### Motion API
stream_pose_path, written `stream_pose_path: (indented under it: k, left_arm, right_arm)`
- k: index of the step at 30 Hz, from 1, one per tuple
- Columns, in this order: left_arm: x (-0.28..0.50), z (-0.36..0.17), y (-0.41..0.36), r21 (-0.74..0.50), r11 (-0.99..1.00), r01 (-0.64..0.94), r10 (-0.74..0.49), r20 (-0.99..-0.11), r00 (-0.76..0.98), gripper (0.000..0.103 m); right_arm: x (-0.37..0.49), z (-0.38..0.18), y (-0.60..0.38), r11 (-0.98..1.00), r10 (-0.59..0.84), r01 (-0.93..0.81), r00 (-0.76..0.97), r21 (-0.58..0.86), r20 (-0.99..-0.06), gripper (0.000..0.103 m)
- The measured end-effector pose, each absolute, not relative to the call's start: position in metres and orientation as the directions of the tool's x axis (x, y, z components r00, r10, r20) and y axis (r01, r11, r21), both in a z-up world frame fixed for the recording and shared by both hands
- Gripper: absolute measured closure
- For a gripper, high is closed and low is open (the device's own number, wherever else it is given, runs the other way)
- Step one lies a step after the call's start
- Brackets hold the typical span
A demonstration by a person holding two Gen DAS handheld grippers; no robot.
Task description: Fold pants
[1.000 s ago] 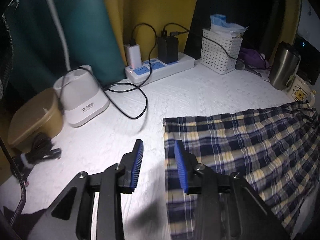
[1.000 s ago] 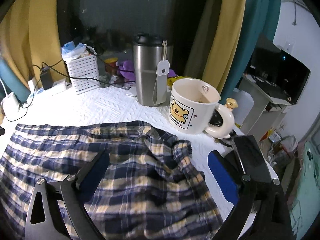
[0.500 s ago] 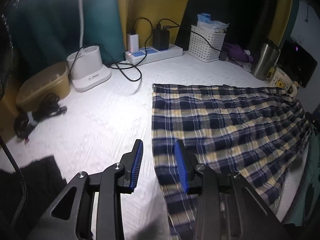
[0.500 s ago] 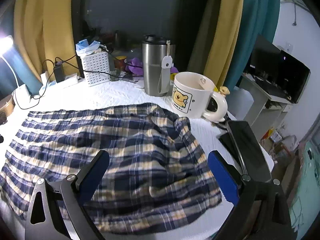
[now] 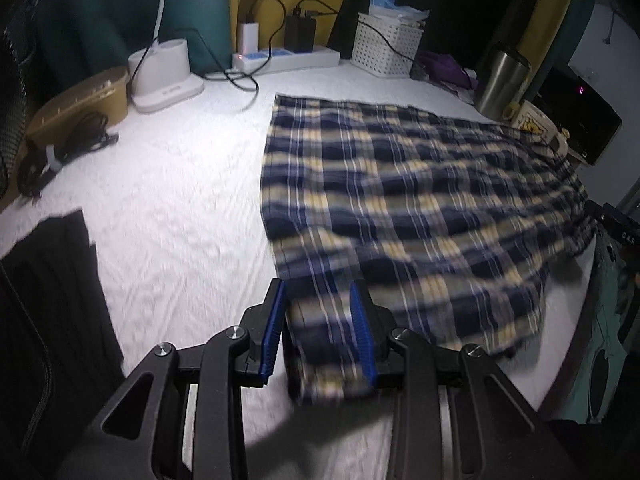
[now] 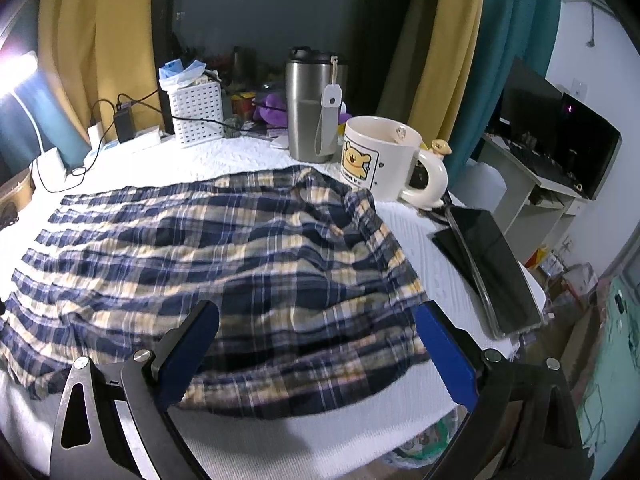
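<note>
pants point(image 5: 400, 184) near hem blurred | contact with jaws unclear | phone point(image 6: 496, 272) half-covered

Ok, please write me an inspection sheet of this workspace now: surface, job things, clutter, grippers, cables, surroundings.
Surface: white textured cover, lit by a lamp.
Job's things: plaid pants spread flat, near edge wrinkled.
Clutter: bear mug, steel tumbler, white basket, phone, tan case.
Grippers: left gripper partly open over the pants' near corner, grip unclear; right gripper wide open above the pants.
Cables: black leads at the power strip; coiled cable.
Surroundings: yellow and teal curtains, monitor.
</note>
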State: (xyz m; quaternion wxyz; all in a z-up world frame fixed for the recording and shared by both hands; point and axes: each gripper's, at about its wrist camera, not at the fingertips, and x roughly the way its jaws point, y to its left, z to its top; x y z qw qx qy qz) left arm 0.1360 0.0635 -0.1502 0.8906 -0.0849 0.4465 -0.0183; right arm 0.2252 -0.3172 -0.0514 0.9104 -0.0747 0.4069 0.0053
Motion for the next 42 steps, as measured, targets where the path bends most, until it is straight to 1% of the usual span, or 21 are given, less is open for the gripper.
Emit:
stream_pose_path:
  k: [6, 10, 11, 14, 18, 19, 20, 21, 23, 24, 29, 32, 37, 38, 39, 42]
  left_arm:
    - [0.114, -0.163, 0.064, -0.206, 0.976, -0.068, -0.130, -0.808, 0.575, 0.071]
    - [0.109, -0.164, 0.063, -0.213, 0.974, -0.071, -0.131, -0.796, 0.590, 0.071]
    - [0.108, -0.164, 0.064, -0.217, 0.974, -0.068, -0.134, -0.790, 0.599, 0.069]
    - [0.109, -0.165, 0.063, -0.243, 0.968, -0.058, -0.159, -0.777, 0.609, 0.059]
    - [0.112, -0.165, 0.056, -0.206, 0.977, -0.050, -0.130, -0.769, 0.625, 0.058]
    - [0.112, -0.165, 0.056, -0.201, 0.978, -0.049, -0.126, -0.768, 0.628, 0.059]
    - [0.112, -0.165, 0.054, -0.189, 0.981, -0.048, -0.117, -0.766, 0.632, 0.072]
    - [0.112, -0.166, 0.054, -0.177, 0.983, -0.051, -0.107, -0.771, 0.628, 0.093]
    - [0.111, -0.165, 0.056, -0.176, 0.983, -0.047, -0.108, -0.770, 0.629, 0.095]
    - [0.109, -0.164, 0.057, -0.169, 0.984, -0.049, -0.100, -0.766, 0.635, 0.099]
    - [0.101, -0.151, 0.069, -0.110, 0.992, -0.060, -0.046, -0.764, 0.644, 0.099]
    - [0.102, -0.150, 0.074, -0.109, 0.993, -0.055, -0.049, -0.769, 0.637, 0.099]
    - [0.103, -0.156, 0.076, -0.139, 0.988, -0.068, -0.069, -0.788, 0.612, 0.099]
    - [0.102, -0.154, 0.078, -0.155, 0.985, -0.074, -0.078, -0.785, 0.614, 0.095]
    - [0.101, -0.151, 0.081, -0.167, 0.982, -0.084, -0.080, -0.782, 0.618, 0.094]
    - [0.096, -0.138, 0.092, -0.175, 0.976, -0.128, -0.055, -0.768, 0.638, 0.093]
  right_arm:
    - [0.213, -0.055, -0.317, 0.988, -0.049, -0.078, 0.665, -0.135, -0.745, 0.004]
    - [0.207, -0.058, -0.315, 0.987, -0.044, -0.087, 0.664, -0.135, -0.746, 0.004]
    - [0.205, -0.058, -0.314, 0.987, -0.041, -0.089, 0.664, -0.133, -0.746, 0.004]
    - [0.201, -0.057, -0.314, 0.987, -0.037, -0.091, 0.668, -0.131, -0.743, 0.004]
    - [0.199, -0.056, -0.319, 0.989, -0.041, -0.080, 0.671, -0.127, -0.741, 0.004]
    - [0.198, -0.056, -0.321, 0.989, -0.043, -0.076, 0.671, -0.126, -0.740, 0.004]
    - [0.197, -0.056, -0.322, 0.989, -0.043, -0.074, 0.671, -0.125, -0.740, 0.004]
    - [0.197, -0.055, -0.323, 0.990, -0.044, -0.073, 0.671, -0.125, -0.740, 0.004]
    - [0.196, -0.055, -0.325, 0.990, -0.045, -0.069, 0.671, -0.123, -0.740, 0.004]
    - [0.195, -0.055, -0.326, 0.990, -0.045, -0.068, 0.671, -0.122, -0.740, 0.004]
    - [0.193, -0.055, -0.325, 0.990, -0.038, -0.075, 0.670, -0.118, -0.741, 0.004]
    - [0.194, -0.058, -0.324, 0.991, -0.030, -0.080, 0.666, -0.111, -0.746, 0.004]
    - [0.197, -0.067, -0.322, 0.990, -0.035, -0.086, 0.638, -0.116, -0.769, 0.004]
    - [0.197, -0.068, -0.322, 0.989, -0.039, -0.083, 0.634, -0.119, -0.772, 0.004]
    - [0.198, -0.069, -0.323, 0.990, -0.044, -0.077, 0.634, -0.119, -0.772, 0.004]
    - [0.196, -0.066, -0.328, 0.992, -0.048, -0.062, 0.639, -0.114, -0.768, 0.004]
